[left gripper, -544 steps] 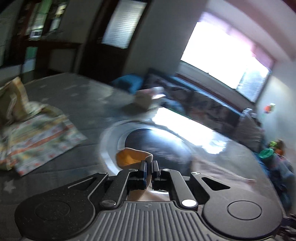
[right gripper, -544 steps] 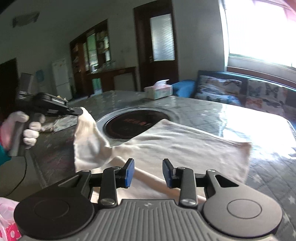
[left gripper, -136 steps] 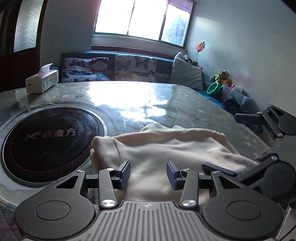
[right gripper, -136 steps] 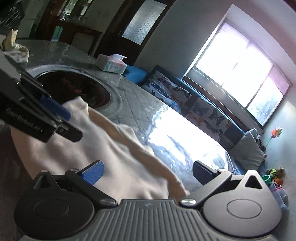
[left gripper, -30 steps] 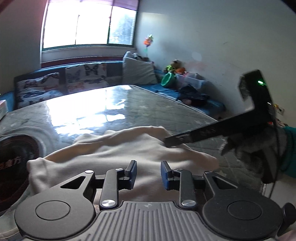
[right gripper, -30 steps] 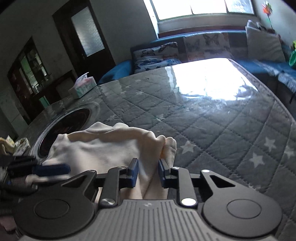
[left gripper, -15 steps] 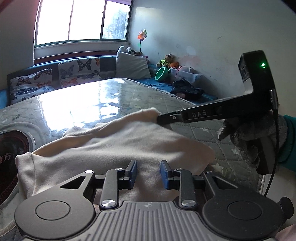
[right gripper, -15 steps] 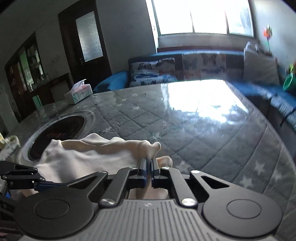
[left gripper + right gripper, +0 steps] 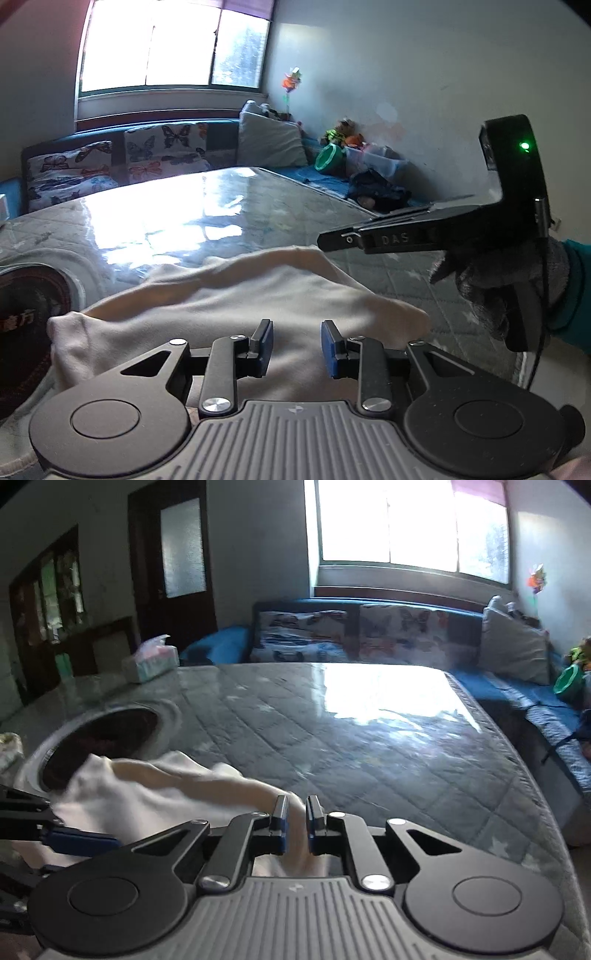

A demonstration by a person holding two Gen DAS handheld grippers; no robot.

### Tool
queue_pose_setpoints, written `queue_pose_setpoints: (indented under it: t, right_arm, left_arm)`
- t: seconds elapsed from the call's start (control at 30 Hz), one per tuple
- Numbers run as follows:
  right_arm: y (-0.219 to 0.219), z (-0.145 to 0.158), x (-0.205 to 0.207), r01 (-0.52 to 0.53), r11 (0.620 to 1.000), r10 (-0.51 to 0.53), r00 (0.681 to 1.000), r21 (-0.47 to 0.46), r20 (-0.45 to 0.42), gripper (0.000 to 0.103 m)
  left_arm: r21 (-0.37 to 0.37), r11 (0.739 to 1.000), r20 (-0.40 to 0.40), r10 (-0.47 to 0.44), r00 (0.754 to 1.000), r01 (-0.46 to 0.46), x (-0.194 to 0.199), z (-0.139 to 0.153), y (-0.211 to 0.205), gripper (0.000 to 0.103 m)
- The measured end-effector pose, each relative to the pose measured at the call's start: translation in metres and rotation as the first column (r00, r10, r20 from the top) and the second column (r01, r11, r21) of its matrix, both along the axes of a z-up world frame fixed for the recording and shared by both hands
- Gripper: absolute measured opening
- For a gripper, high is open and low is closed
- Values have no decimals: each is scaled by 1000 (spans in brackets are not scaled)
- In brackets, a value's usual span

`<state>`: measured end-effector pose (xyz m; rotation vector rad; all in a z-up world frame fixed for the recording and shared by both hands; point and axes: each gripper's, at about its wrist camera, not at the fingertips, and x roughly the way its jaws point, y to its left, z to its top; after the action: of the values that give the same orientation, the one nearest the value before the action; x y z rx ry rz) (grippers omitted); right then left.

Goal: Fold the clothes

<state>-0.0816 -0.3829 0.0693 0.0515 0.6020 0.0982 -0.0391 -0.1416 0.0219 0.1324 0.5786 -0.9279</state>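
You are working with the round hob [image 9: 22,314] sunk into the quilted table [image 9: 166,221] at your far left. The cream garment [image 9: 221,302] is lying just right of that hob, its left end overlapping the hob's rim. It is gathered into a long, thick bundle with a raised ridge along its far side, not yet a flat, squared packet. I judge you are partway through: the cloth is doubled over on itself, but the edges are lumpy, and smoothing and at least one more fold are waiting.

Right of the hob and on the near side of the bundle, your left gripper [image 9: 297,345] is hovering with its blue pads spread apart, pinching nothing; the cloth is lying beyond them.

Further right from the hob, your right gripper [image 9: 295,823] is hanging at the bundle's far right end. Its jaws have just been opening and are standing a narrow slit apart, with cream fabric showing in the slit. The pads appear to be no longer pressing on it, so that corner seems to be released. Your gloved right hand [image 9: 498,288] is gripping the handle, farthest from the hob.

As for writing, pale characters are showing on the hob's dark glass, cut off by the picture's edge; only the last, 方, is reading clearly. The letters DAS are showing on the side of the right gripper. The tissue box [image 9: 149,662] beyond the hob is carrying print too blurred to read.
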Motion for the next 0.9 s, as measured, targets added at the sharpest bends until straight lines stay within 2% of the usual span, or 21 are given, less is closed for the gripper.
queue_pose_setpoints:
  t: [0.23,0.4,0.67,0.9]
  right_arm:
    - [11,-11,31,-43,997,44,998,57,-32,10]
    - [11,-26,46,-20,999,23,996,40,-85,9]
    - [39,-7,49,-112,994,113,992,7,-55,10]
    - [56,-24,72,-145,989,143,984,-8,-106,10]
  left_arm:
    - [8,998,-17,60,998,-59,13,-2,10,31]
    - [14,997,-33,73,997,-72,13,-6,15,31]
    - [4,996,-45,85,995,-85,11,-10,22,32]
    - [3,996,-56,90,994,-90,11,-10,24,32]
